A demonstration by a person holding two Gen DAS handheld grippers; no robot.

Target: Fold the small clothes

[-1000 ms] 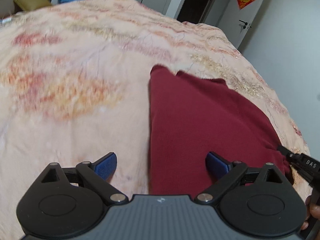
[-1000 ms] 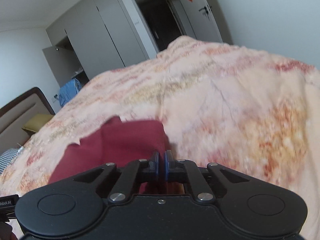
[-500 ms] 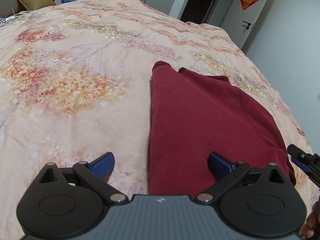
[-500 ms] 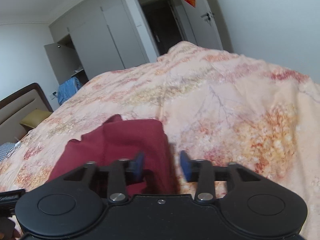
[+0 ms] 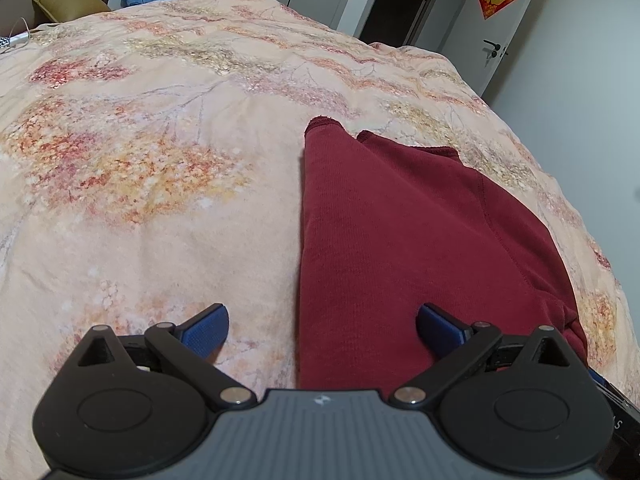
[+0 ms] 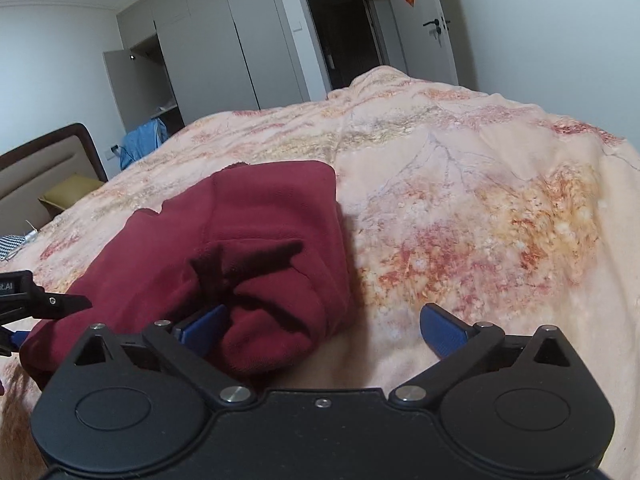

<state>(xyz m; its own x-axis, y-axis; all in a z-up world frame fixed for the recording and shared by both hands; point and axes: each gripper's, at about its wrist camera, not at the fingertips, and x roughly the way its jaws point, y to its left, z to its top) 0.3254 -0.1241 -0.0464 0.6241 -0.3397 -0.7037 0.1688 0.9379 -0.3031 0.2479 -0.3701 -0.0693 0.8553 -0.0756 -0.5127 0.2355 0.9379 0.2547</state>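
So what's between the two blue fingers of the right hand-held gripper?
In the right wrist view, the right hand-held gripper, whose jaws have just been opening, stands open around a bunched corner of the red garment and some floral bedspread.

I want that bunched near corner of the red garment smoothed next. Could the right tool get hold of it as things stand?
Probably yes. The right tool has just been opening and stands wide, with the bunched corner of the red garment between its pads, unpinched. Nothing lies over it, and the left tool sits off to the side.

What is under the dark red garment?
The floral bedspread lies under the dark red garment, showing all around it. Whatever sits between its folded layers is covered.
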